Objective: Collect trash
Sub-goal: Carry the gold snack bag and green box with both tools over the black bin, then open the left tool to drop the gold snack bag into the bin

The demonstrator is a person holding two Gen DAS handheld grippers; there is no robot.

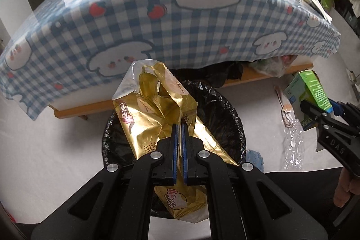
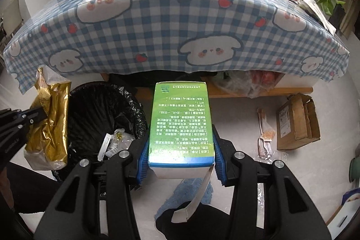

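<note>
left gripper (image 1: 179, 127) clenched on gold wrapper (image 1: 155, 105), poised above black-lined bin (image 1: 227, 109), presumably for dropping; right gripper (image 2: 181, 150) grasping green carton (image 2: 181, 118) by its sides, beside the bin; brown box (image 2: 297, 120) on floor beyond

Gold wrapper (image 1: 155, 109): "360", "4"; right gripper (image 1: 315, 110): "DAS".

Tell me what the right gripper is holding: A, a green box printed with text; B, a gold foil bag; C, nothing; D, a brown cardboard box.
A: in the right wrist view the right gripper has its blue pads clamped on either side of the green box, while the left gripper holds the gold foil bag.
</note>
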